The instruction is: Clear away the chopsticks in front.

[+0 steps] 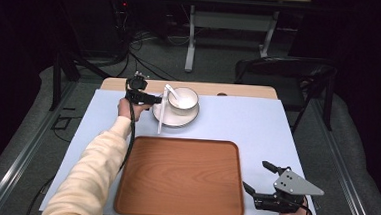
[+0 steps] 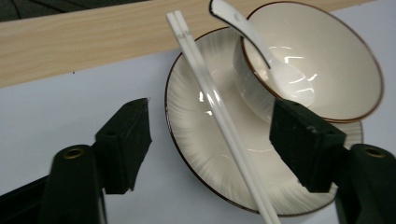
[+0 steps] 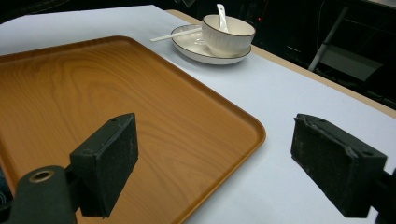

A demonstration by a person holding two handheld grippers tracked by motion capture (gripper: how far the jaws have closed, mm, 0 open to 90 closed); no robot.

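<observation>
Left gripper view: my left gripper, jaws spread astride the white chopsticks lying across the plate beside the bowl; close squarely, judged; right gripper spread, idle.

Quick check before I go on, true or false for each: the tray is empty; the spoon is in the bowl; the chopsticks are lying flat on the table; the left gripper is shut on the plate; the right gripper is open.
1. The tray is empty. True.
2. The spoon is in the bowl. True.
3. The chopsticks lie flat on the table. False: they rest across the plate, leaning over its rim.
4. The left gripper is shut on the plate. False: its jaws stand open around the chopsticks and plate.
5. The right gripper is open. True, beside the tray's corner.
</observation>
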